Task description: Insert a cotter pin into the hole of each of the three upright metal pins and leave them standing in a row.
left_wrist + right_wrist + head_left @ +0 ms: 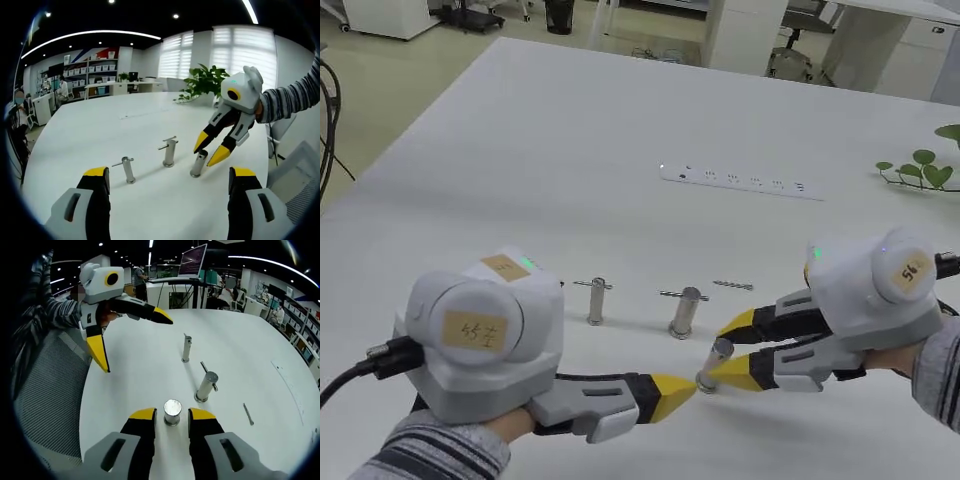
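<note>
Three upright metal pins stand in a row. The far pin [596,300] and the middle pin [685,311] each carry a cotter pin through the top. The near pin [718,360] shows none and stands between the fingers of my right gripper [712,358], which is open with a small gap on each side [172,416]. A loose cotter pin [733,286] lies flat on the table behind the row. My left gripper [672,395] is wide open, its tip just left of the near pin; its jaws [169,172] point at the row from a short way off.
The white table [620,150] stretches far back. A white power strip [740,181] lies beyond the pins, and plant leaves [920,170] reach in at the right edge. A grey mesh chair [55,390] sits beside the table's near edge.
</note>
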Demonstrator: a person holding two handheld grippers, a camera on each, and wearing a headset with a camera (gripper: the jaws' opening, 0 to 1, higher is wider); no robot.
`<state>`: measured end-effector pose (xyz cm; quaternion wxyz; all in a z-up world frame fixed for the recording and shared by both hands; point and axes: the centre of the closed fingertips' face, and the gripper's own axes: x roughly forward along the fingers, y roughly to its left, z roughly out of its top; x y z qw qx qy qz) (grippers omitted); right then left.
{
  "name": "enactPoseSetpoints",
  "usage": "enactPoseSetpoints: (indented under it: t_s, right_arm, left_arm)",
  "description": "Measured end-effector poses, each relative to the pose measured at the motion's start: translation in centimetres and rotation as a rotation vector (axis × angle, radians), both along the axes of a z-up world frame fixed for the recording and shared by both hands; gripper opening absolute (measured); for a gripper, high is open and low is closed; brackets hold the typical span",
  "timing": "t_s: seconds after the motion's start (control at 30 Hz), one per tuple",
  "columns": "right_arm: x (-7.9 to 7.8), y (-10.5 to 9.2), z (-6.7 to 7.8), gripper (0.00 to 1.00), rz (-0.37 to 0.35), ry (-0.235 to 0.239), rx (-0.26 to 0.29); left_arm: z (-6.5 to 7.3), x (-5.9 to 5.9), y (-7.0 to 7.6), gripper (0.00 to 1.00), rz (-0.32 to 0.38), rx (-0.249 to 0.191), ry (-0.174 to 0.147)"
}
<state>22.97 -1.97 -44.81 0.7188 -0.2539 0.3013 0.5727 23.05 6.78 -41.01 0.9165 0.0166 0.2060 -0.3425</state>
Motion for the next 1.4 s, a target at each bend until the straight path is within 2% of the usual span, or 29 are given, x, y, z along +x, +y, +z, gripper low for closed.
enactPoseSetpoints:
  t_s: [0.17, 0.33, 0.63, 0.83, 0.97, 1.17, 1.4]
  right_arm:
    - [0.1, -1.2, 0.5, 0.23, -0.011, 0.013, -0.019]
    - [1.2, -2.4, 1.2, 0.24, -0.041, 0.006, -0.036]
    - [4.3, -3.9, 1.8, 0.24, -0.080, -0.008, -0.090]
    - [6.4, -4.6, 1.2, 0.21, -0.078, -0.014, -0.146]
    - [8.1, -5.1, 0.7, 0.19, -0.085, -0.016, -0.182]
    - [10.3, -5.6, -0.3, 0.18, -0.081, -0.019, -0.236]
    - [12.1, -5.7, -1.6, 0.13, -0.073, -0.010, -0.269]
  left_arm:
    - [0.0, 0.1, 0.0, 0.98, 0.006, -0.003, -0.001]
    - [0.0, 0.2, 0.2, 0.98, 0.016, -0.003, -0.002]
    - [0.2, 0.6, 0.9, 0.99, 0.057, 0.001, -0.015]
    - [0.0, 0.6, 0.8, 0.99, 0.056, -0.001, -0.011]
    - [-0.2, 0.6, 0.7, 0.98, 0.060, -0.004, 0.005]
    - [-0.1, 0.7, 0.6, 0.98, 0.063, -0.010, -0.005]
    - [-0.3, 0.6, 0.6, 0.98, 0.059, -0.011, 0.004]
